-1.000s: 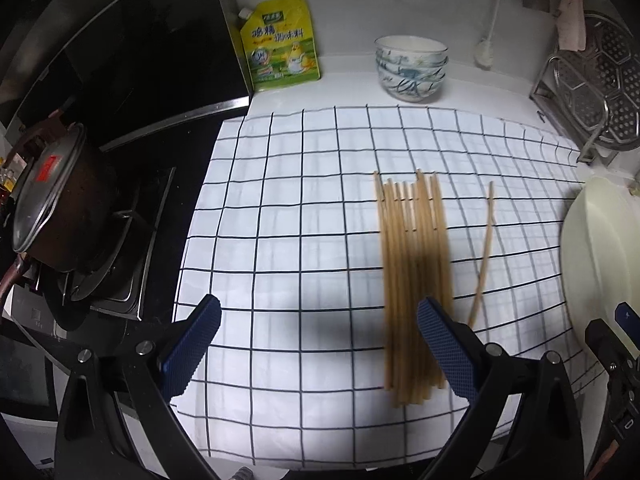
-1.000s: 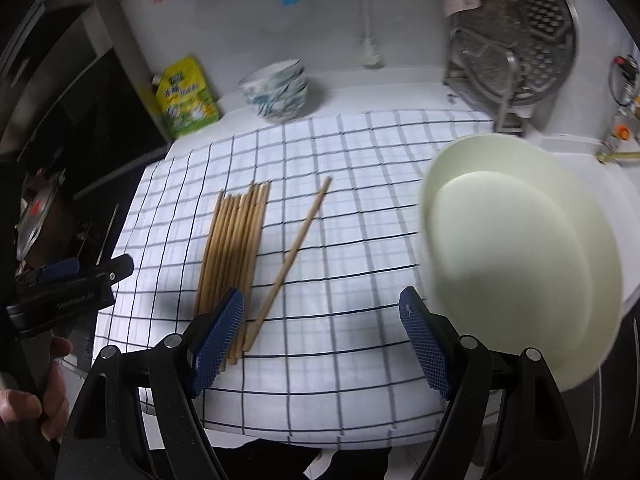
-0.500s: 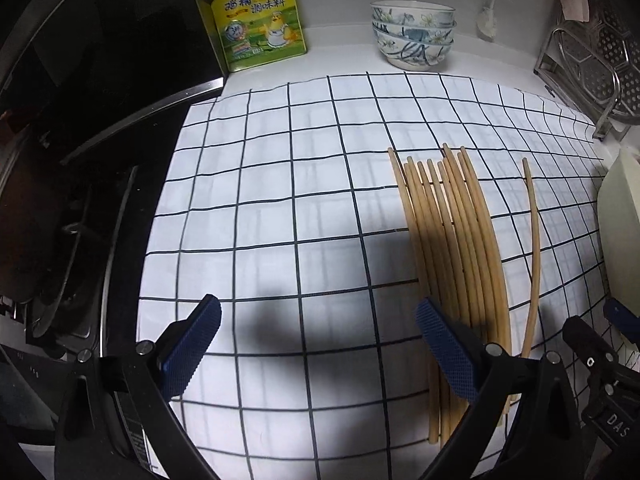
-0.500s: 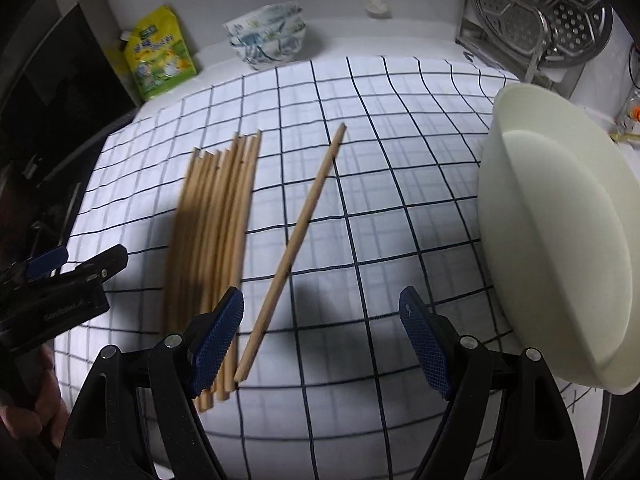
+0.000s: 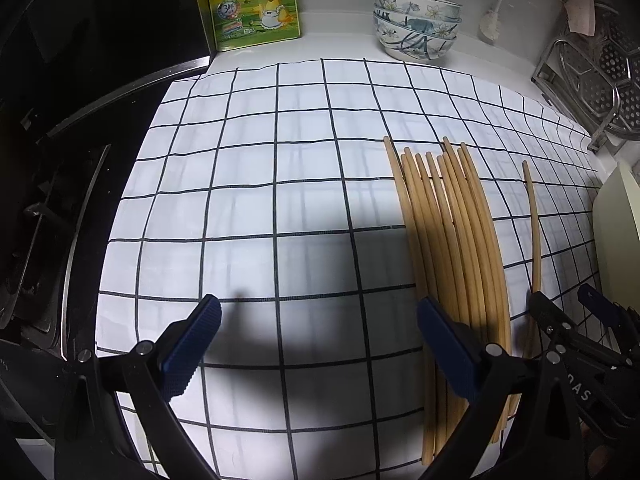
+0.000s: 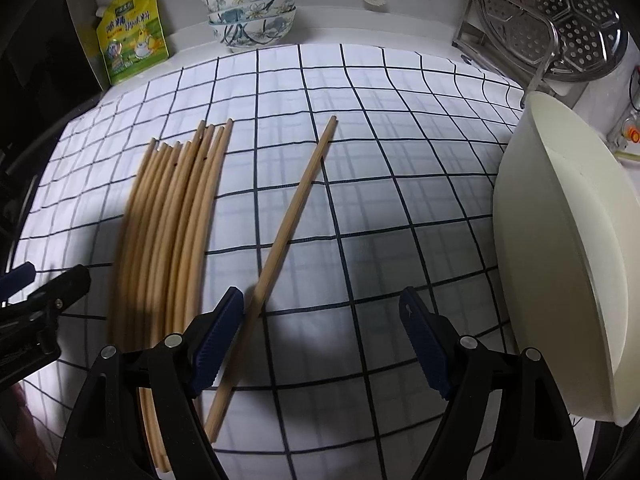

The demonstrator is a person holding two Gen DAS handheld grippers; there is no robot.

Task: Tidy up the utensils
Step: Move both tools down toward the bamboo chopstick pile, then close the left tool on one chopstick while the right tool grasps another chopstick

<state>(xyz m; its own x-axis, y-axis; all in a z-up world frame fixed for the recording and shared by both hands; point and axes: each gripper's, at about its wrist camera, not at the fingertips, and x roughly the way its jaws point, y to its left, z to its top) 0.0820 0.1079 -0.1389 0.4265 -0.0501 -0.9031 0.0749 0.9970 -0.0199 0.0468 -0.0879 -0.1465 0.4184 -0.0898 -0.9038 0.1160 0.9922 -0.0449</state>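
Now that both have dropped closer, the right gripper (image 6: 320, 344), wide open and empty, nears the stray chopstick (image 6: 294, 216); the left gripper (image 5: 320, 344) gapes empty beside the chopstick bundle (image 5: 452, 248).

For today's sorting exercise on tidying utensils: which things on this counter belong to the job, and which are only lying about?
Part of the job:
- bundle of chopsticks on the checked cloth
- single chopstick lying apart from the bundle
- left hand-held gripper and right hand-held gripper, both open

Only lying about:
- stacked bowls
- seasoning pouch
- steamer rack
- cream basin
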